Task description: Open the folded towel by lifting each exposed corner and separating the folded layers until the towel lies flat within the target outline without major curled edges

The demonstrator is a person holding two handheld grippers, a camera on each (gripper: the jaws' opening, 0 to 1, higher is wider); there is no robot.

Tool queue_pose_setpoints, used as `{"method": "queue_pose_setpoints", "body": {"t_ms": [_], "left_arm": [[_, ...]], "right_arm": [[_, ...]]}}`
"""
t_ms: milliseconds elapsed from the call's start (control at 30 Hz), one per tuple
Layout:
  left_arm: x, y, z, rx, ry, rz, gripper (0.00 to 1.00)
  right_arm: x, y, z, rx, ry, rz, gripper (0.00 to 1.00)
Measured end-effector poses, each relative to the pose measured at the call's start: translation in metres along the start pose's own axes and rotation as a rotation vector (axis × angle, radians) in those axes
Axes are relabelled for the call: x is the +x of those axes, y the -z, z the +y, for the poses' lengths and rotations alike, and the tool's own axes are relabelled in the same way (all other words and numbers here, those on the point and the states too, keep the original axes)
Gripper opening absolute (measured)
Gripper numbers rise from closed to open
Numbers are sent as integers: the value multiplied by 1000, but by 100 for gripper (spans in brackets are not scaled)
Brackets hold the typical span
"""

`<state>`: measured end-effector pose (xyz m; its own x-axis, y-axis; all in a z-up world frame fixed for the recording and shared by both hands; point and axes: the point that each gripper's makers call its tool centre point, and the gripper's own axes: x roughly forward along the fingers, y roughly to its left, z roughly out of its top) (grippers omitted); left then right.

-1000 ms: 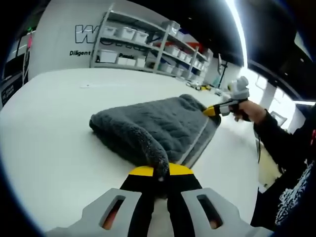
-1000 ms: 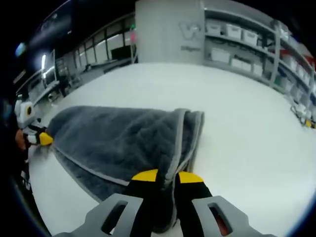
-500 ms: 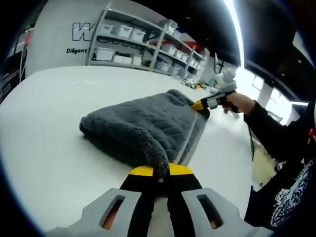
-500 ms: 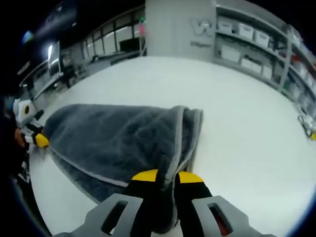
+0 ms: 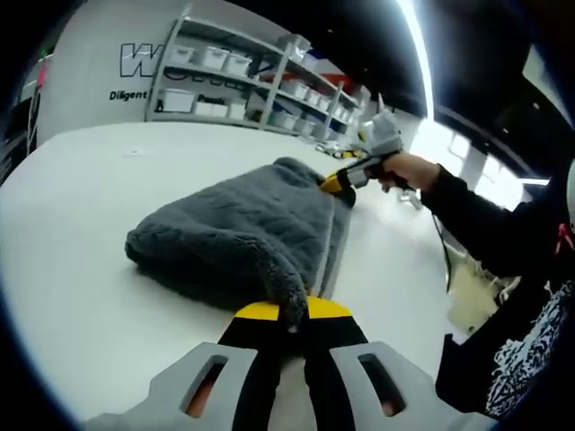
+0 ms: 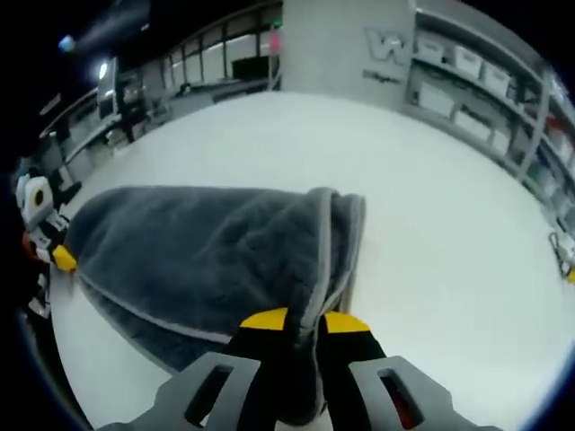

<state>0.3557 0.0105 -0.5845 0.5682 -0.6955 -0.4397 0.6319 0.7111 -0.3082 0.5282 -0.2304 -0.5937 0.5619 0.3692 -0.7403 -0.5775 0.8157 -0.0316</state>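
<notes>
— What lies ahead of the fingers, biggest thing first?

— The white surface (image 5: pixel 81 224), spreading out on every side beyond both pairs of fingers. Far past them stand shelves (image 5: pixel 243 85) stacked with white bins (image 5: pixel 214 58), in front of a wall with dark lettering (image 5: pixel 135 61).

— And the towel?

— The grey towel (image 5: pixel 252 229) lies on the surface directly ahead of the left gripper (image 5: pixel 289 316), still folded, with a pale hemmed edge running away from the fingers toward the far end. In the right gripper view the same towel (image 6: pixel 207 251) stretches off to the left of the fingers, its folded layers showing as doubled grey edges just ahead of them.

— What are the left fingers doing?

— They are clenched on a fluffy corner of the towel, which rises in a small peak between the yellow tips.

— The right ones?

— The right gripper (image 6: pixel 304 321) has its fingers pinched on the hemmed edge at its own end; the cloth runs up between the yellow tips. Seen from the left gripper view, the right gripper (image 5: pixel 334 183) sits at the towel's far end, held in a hand (image 5: pixel 406 169) with a dark sleeve (image 5: pixel 485 238) behind it.

— Anything smaller?

— The left gripper (image 6: pixel 61 259) appears at the towel's far left end in the right gripper view, yellow tip touching the cloth.
</notes>
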Motion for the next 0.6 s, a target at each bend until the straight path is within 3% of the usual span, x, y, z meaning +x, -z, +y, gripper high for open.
{"method": "queue_pose_setpoints", "body": {"t_ms": [600], "left_arm": [[6,4,-23,48,58,-39,4]], "right_arm": [[19,-18,6,-137,-61,42,9]]}}
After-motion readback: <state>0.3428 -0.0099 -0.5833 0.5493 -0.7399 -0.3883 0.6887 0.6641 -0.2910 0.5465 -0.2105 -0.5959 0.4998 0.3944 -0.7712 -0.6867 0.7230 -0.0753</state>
